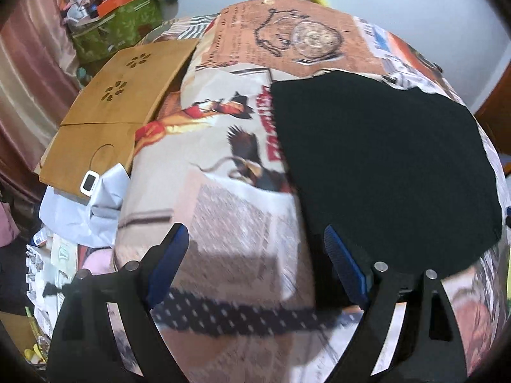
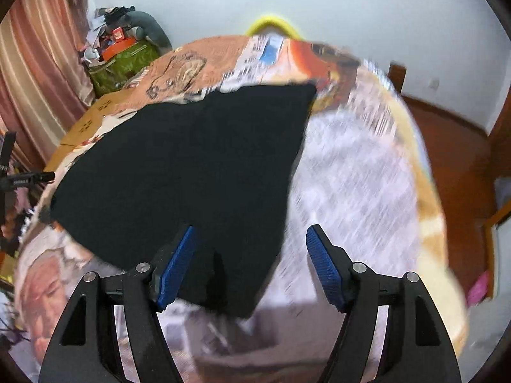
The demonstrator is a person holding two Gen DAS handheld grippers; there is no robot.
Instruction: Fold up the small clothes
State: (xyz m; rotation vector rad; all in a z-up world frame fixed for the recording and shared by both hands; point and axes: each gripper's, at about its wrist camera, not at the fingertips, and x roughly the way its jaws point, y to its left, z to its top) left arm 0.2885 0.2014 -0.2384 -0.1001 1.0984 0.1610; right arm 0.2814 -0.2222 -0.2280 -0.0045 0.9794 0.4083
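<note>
A black garment (image 1: 383, 166) lies flat on a printed bedspread (image 1: 223, 207); it also shows in the right wrist view (image 2: 191, 166). My left gripper (image 1: 255, 242) is open and empty, above the bedspread beside the garment's near left edge. My right gripper (image 2: 252, 239) is open and empty, over the garment's near right corner, its left pad (image 2: 177, 268) above the cloth. A dark spotted strip (image 1: 242, 316) lies on the bedspread below the left gripper.
A wooden lap board (image 1: 118, 108) lies at the bed's left side, with a small white device (image 1: 87, 185) and pale cloth (image 1: 92, 207) near it. A green box of clutter (image 1: 118, 22) stands behind. Pink curtains (image 2: 38, 63) hang left. Wooden floor (image 2: 456, 166) lies right.
</note>
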